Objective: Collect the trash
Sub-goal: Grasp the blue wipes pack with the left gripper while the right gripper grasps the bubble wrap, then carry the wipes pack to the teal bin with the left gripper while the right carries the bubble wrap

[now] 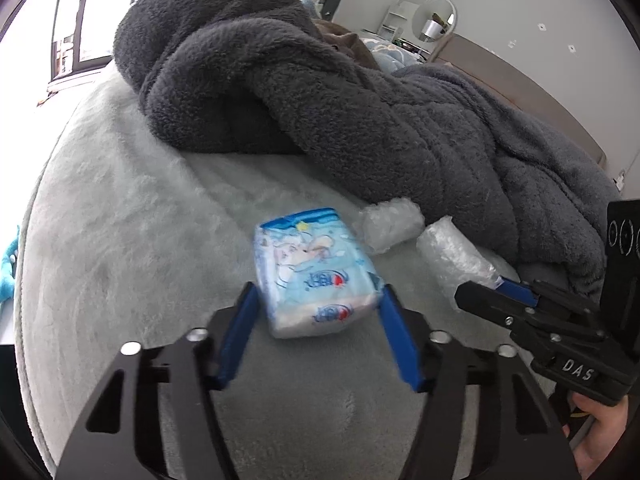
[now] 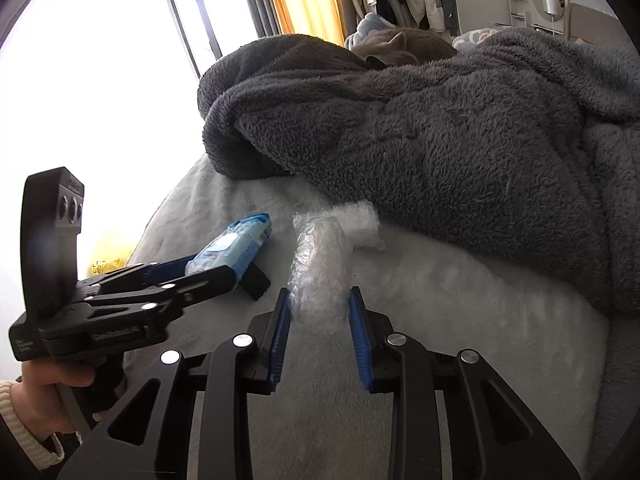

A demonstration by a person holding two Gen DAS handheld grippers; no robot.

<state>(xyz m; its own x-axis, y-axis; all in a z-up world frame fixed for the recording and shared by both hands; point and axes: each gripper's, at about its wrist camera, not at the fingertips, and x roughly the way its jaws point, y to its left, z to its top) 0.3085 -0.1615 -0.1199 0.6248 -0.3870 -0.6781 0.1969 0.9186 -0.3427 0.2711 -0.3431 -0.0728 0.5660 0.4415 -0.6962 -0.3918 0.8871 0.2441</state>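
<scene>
A light-blue tissue pack (image 1: 316,272) lies on the pale grey bed cover (image 1: 120,240). My left gripper (image 1: 318,300) is open with its blue fingers on either side of the pack's near end. In the right wrist view the pack (image 2: 236,246) sits between the left gripper's fingers (image 2: 192,276). A roll of clear bubble wrap (image 2: 320,268) lies between the open fingers of my right gripper (image 2: 318,300); the same roll (image 1: 452,252) shows in the left wrist view beside the right gripper (image 1: 500,292). A second clear wrap piece (image 1: 390,224) (image 2: 366,228) lies by the blanket.
A heaped dark grey fleece blanket (image 1: 320,92) (image 2: 440,132) covers the far side of the bed, right behind the trash. A cat (image 2: 404,48) lies beyond it. A window (image 2: 100,60) is at left, a yellow bag (image 2: 108,256) below it.
</scene>
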